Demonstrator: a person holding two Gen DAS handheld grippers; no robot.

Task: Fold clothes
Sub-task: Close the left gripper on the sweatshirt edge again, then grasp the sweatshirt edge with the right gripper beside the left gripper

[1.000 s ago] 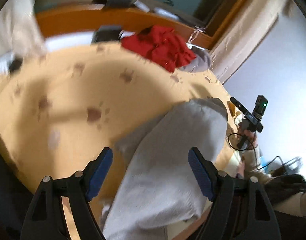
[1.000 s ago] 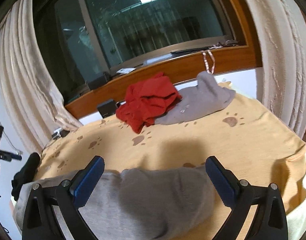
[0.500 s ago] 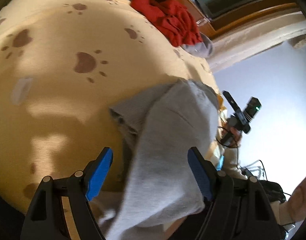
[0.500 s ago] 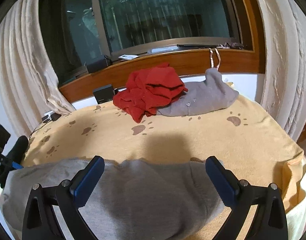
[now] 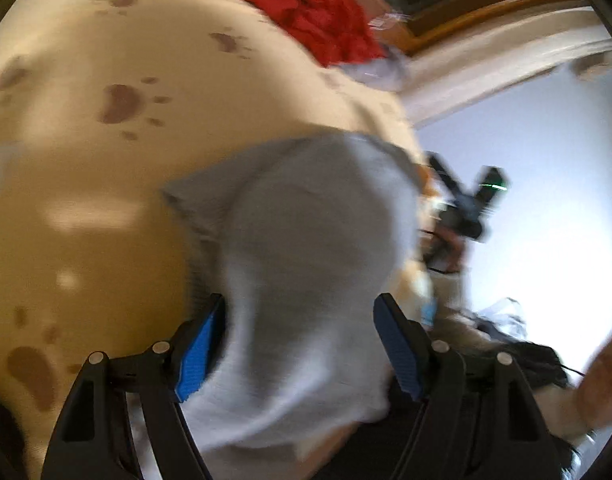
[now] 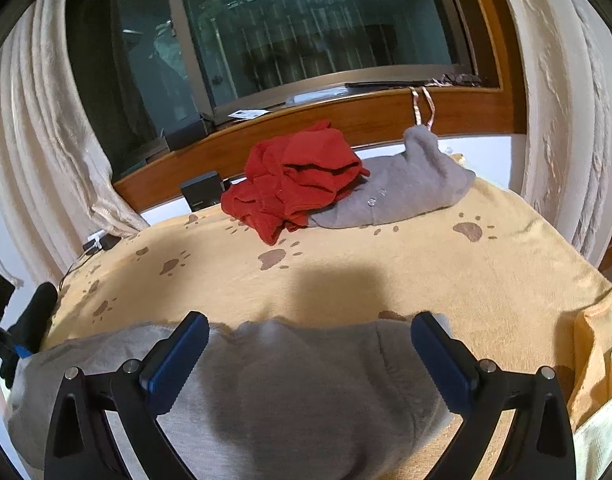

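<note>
- Since a second ago the left tool point(image 5: 300, 354) has swung down and closer over the bed, so the grey garment point(image 6: 290, 392) now fills far more of its view, which is smeared with motion; the right tool point(image 6: 309, 356) has barely shifted.
- The grey garment lies along the near edge of the bed point(image 6: 445, 280), which is covered in a yellow paw-print blanket. Part of it drapes over the edge towards the person.
- In the left wrist view its far end looks doubled back on itself, with a ribbed edge showing beneath, though the blur makes that hard to confirm.
- Both tools are spread wide, fingers either side of the grey cloth, pinching nothing. I can't tell whether they touch the fabric or only hover above it.
- At the far side of the bed, by the window sill, a red garment point(image 6: 294, 176) sits crumpled, partly lying on a second grey piece point(image 6: 405, 188), which is also bunched up. Neither is folded.
- My reading is that the near garment is somewhere in its folding, lengthwise narrow but not yet a tidy stack, and the two heaped pieces are left to do.
</note>
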